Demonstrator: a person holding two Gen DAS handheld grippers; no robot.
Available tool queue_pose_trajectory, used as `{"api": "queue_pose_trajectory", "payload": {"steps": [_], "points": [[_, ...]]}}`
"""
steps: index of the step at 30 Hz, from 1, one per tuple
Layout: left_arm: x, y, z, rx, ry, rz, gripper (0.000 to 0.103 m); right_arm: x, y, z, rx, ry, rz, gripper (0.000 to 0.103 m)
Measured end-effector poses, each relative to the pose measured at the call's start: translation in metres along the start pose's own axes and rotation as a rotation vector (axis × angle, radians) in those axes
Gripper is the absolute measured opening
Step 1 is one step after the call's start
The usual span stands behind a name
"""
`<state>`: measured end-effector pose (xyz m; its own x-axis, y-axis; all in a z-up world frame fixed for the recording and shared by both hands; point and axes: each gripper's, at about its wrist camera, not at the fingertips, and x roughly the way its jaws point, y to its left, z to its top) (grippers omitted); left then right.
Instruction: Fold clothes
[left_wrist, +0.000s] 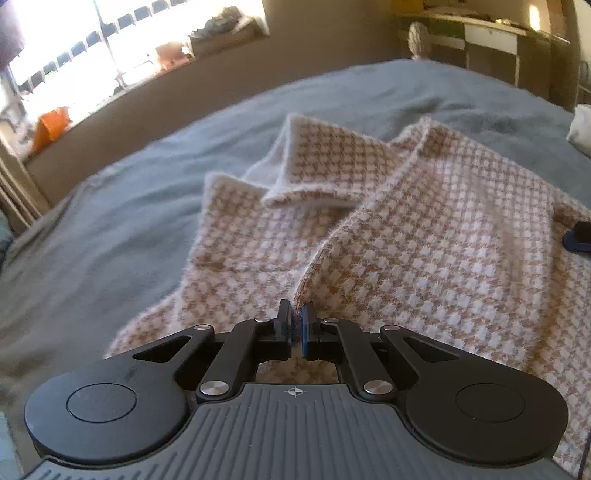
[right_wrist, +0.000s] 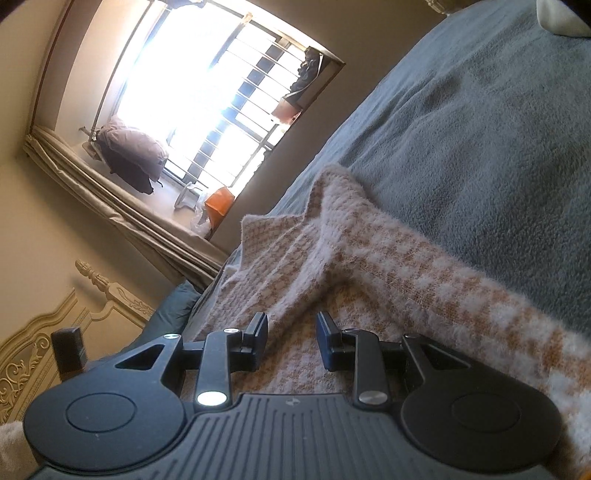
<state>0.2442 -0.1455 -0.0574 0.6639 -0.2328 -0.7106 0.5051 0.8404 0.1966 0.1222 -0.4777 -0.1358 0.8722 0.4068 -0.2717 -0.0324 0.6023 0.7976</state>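
Note:
A tan-and-white houndstooth knit sweater (left_wrist: 424, 240) lies spread on a grey-blue bed cover (left_wrist: 129, 229), with one flap (left_wrist: 325, 162) turned over near its far end. My left gripper (left_wrist: 297, 321) is shut on a raised folded edge of the sweater, which runs up and away from its fingertips. In the right wrist view the sweater (right_wrist: 369, 273) drapes across the bed cover (right_wrist: 480, 147). My right gripper (right_wrist: 292, 326) hovers open just over the knit, its jaws well apart with fabric beneath them. A dark tip of the right gripper (left_wrist: 580, 236) shows at the sweater's right side.
A barred window (right_wrist: 221, 92) with a sill holding an orange bag (right_wrist: 219, 205) and bundled clothes is beyond the bed. A carved headboard (right_wrist: 55, 332) stands at lower left. A desk and shelves (left_wrist: 491, 33) are at the far right, and a white object (left_wrist: 581, 127) lies on the bed.

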Motion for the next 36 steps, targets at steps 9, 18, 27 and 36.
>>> {"api": "queue_pose_trajectory", "payload": {"steps": [9, 18, 27, 36], "points": [[0.017, 0.007, -0.006, -0.043, 0.063, 0.087, 0.006, -0.008, 0.001, 0.000, -0.006, 0.000, -0.011, 0.030], [-0.034, 0.000, -0.013, -0.039, -0.075, 0.127, 0.043, -0.013, 0.023, 0.007, -0.032, -0.002, -0.089, 0.031], [-0.022, -0.066, -0.043, 0.145, 0.018, 0.119, 0.048, 0.060, 0.110, -0.002, -0.541, 0.179, -0.308, 0.031], [-0.030, -0.040, -0.052, -0.058, 0.008, 0.073, 0.057, 0.077, 0.123, 0.016, -0.699, 0.192, -0.363, 0.031]]}}
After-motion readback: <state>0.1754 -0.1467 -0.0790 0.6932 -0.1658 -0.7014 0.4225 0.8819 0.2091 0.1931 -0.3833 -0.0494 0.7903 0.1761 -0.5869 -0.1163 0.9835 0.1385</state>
